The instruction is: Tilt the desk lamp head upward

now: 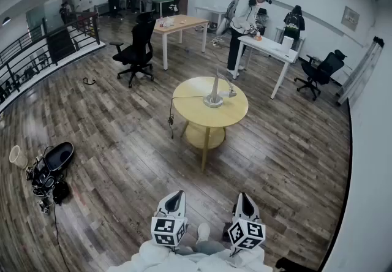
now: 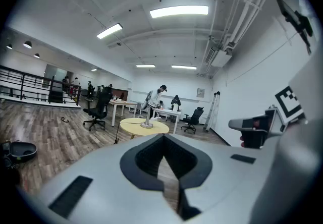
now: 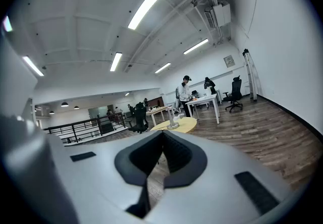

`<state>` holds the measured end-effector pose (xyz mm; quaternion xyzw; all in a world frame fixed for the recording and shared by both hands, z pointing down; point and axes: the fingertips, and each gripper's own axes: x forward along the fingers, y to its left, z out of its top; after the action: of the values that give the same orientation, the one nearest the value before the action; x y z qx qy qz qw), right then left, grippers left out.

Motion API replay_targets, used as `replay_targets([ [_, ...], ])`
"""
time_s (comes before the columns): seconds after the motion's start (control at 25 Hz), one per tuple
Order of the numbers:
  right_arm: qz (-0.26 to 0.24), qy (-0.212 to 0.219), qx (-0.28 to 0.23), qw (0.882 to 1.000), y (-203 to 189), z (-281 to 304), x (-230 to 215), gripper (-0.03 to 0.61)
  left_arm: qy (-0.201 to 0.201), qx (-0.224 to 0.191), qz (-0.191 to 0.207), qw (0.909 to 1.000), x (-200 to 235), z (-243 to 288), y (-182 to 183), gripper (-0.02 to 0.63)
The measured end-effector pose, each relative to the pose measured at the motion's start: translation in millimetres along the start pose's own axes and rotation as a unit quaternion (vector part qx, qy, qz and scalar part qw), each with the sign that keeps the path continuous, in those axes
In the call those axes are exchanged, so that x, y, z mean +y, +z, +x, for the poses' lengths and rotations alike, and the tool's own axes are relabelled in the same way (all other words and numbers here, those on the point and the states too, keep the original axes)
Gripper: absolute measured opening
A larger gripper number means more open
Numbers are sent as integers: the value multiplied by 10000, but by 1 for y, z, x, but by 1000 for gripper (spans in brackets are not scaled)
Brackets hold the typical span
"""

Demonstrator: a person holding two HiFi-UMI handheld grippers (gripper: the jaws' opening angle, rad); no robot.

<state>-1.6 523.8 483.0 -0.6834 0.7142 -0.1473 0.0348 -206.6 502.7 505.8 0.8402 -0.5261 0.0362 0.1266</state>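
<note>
All three views face the same distant round table (image 1: 190, 111).

Left gripper (image 1: 176, 198) and right gripper (image 1: 244, 200) held near, side by side. Jaws together, nothing between. Pointing far, slightly downward.

A grey-brown plank floor (image 1: 110, 130) is spreading across a large room that white walls (image 1: 367, 160) are enclosing, with long ceiling strip lights (image 2: 178, 11) shining overhead. A round yellow table (image 1: 229, 114) is standing mid-floor, while a black office chair (image 1: 139, 50) is sitting beside a wooden-topped desk (image 1: 184, 22). A white desk (image 1: 272, 49) is standing near the far wall, and a black railing (image 1: 30, 59) is running along the left edge.
</note>
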Motion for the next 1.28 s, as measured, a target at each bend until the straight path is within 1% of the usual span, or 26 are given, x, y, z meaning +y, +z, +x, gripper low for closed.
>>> replay_targets([
  [0.16, 100, 40, -27, 9999, 4, 23, -13, 12, 31, 40, 46, 10000, 1, 25, -1, -2],
  [0.36, 207, 78, -19, 9998, 12, 65, -33, 12, 82, 166, 85, 9998, 2, 68, 3, -2],
  [0.56, 240, 195, -2, 9995, 24, 109, -60, 12, 211, 164, 161, 9995, -2, 114, 13, -2],
  [0.76, 291, 300, 78, 9991, 33, 148, -81, 12, 258, 347, 110, 9990, -6, 161, 18, -2],
  [0.84, 250, 342, 117, 9990, 35, 160, -89, 12, 201, 374, 111, 9990, -12, 179, 20, -2],
  [0.96, 3, 470, 145, 9988, 40, 175, -97, 12, 124, 386, 114, 9991, -24, 207, 24, -2],
  [1.12, -91, 683, 201, 9974, 45, 193, -103, 12, 141, 385, 60, 9991, -31, 235, 27, -2],
  [1.28, -35, 537, 263, 9982, 48, 211, -121, 12, 180, 438, 17, 9989, -29, 255, 30, -2],
])
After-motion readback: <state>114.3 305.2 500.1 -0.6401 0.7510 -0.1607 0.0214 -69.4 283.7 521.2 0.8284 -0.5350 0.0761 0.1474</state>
